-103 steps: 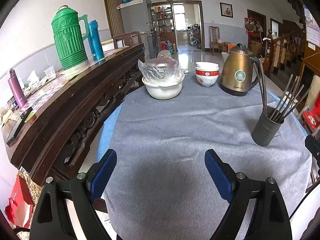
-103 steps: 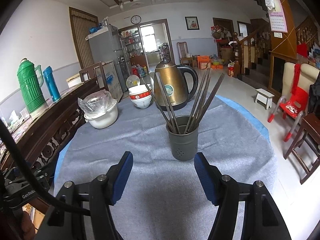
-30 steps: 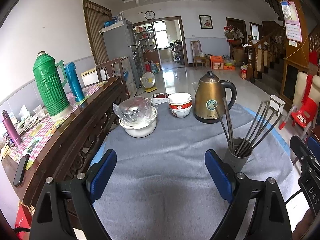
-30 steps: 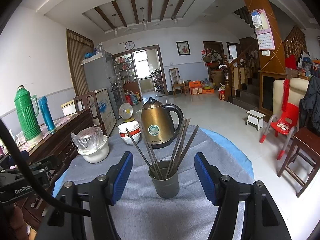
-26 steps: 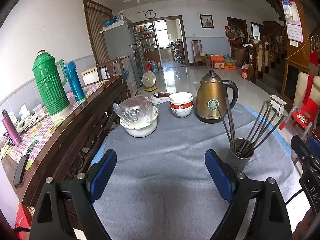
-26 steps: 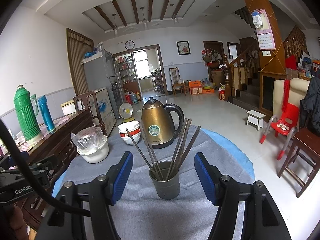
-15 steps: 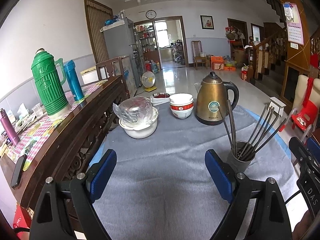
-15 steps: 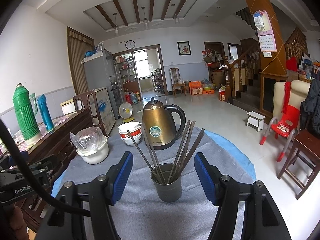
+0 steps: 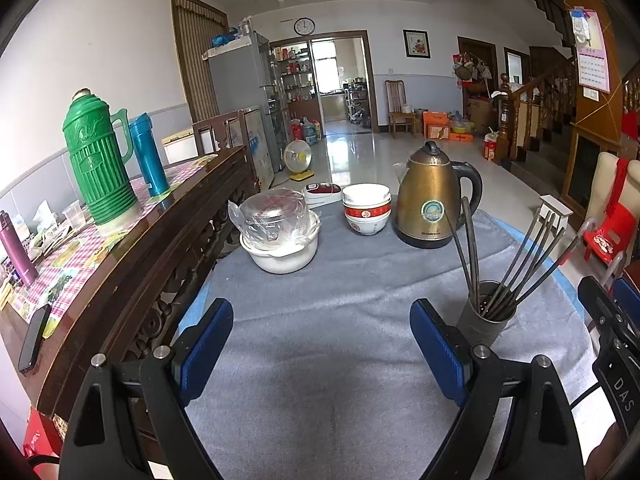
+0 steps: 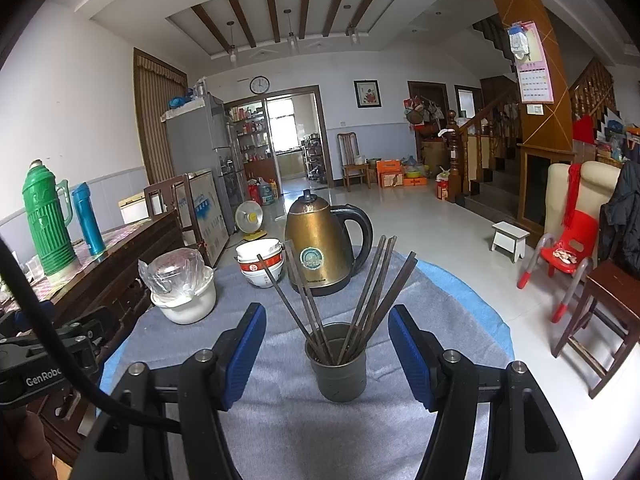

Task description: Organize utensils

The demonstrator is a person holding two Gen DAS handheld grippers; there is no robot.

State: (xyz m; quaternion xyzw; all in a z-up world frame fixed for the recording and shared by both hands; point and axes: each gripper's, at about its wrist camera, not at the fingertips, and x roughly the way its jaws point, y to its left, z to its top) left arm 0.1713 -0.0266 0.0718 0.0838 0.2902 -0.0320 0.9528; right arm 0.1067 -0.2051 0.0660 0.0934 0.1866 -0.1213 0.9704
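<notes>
Right gripper (image 10: 327, 350) jaws apart, nothing gripped; one grey holder (image 10: 339, 364) sits on the grey cloth (image 10: 280, 432) just ahead, between the blue pads, untouched. Left gripper (image 9: 322, 344) spread wide, empty. Chopsticks (image 10: 360, 292) in the holder: roughly eight, overlap blocks an exact count. Behind: one brass kettle (image 10: 318, 248), one bowl stack (image 9: 367, 208) of maybe three, one plastic-wrapped white pot (image 9: 282, 236).

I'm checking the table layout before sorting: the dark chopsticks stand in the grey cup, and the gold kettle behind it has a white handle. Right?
Not quite. The gold kettle behind the grey cup has a black handle, not white, as the right wrist view shows. The dark chopsticks do stand in that cup.
</notes>
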